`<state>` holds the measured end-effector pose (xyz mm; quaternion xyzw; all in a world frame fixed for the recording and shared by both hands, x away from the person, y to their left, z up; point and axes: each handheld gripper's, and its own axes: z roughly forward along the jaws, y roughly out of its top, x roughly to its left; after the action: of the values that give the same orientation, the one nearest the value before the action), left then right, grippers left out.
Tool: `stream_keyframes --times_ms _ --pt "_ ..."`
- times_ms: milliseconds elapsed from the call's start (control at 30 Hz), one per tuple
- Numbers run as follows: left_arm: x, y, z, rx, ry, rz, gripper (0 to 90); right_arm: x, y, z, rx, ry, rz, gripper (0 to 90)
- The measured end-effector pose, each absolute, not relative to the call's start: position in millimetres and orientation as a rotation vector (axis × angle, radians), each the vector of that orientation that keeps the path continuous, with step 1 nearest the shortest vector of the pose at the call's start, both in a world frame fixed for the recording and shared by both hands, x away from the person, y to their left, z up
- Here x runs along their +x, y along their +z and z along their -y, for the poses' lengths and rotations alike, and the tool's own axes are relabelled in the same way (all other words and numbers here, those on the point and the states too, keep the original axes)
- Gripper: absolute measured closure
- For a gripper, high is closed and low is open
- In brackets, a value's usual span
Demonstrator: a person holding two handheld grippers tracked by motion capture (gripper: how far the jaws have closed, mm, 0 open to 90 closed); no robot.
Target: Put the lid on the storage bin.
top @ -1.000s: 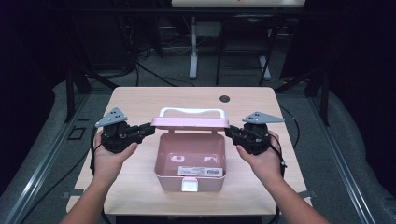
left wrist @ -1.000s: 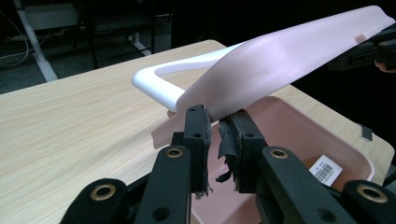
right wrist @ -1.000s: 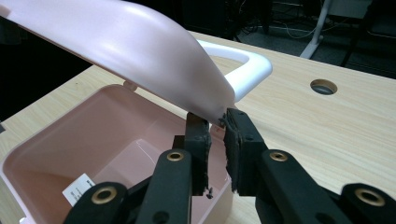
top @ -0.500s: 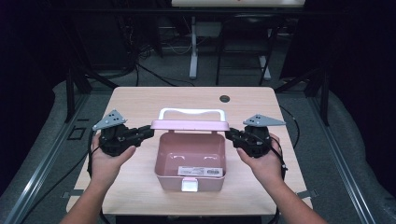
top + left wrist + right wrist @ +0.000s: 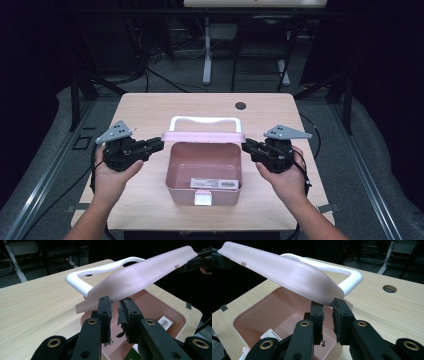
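Observation:
A pink box [image 5: 180,192] stands open in the middle of the table, with a white latch [image 5: 202,198] on its front wall and a barcode label [image 5: 214,183] on its floor. Its pink lid [image 5: 202,136] is raised over the back rim, and the lid's white handle [image 5: 205,120] lies behind it. My left gripper [image 5: 159,144] pinches the lid's left end, my right gripper [image 5: 246,146] its right end. In the left gripper view the lid [image 5: 140,277] slants away from my jaw tips [image 5: 115,302]. The right gripper view has the lid's edge [image 5: 287,275] caught between the tips [image 5: 327,305].
The light wooden table [image 5: 150,110] has a round cable hole [image 5: 240,106] at its far right. The floor around it is dark, with cables and table legs [image 5: 207,55] beyond the far edge. Bare tabletop lies behind the box and on both sides.
The lid has tipped a little further, so more of the white handle shows and less of its pink face. Both hands have stayed where they were.

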<state>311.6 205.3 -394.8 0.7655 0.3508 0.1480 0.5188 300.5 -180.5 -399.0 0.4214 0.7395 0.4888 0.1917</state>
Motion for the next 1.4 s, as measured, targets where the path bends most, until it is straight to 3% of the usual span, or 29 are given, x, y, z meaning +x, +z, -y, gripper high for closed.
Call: stream_keyframes --times_ms 1400 --pt "289 -408 -208 1.85 0.328 -0.827 77.7 271 -405 185 1.162 1.409 -2.098 77.4"
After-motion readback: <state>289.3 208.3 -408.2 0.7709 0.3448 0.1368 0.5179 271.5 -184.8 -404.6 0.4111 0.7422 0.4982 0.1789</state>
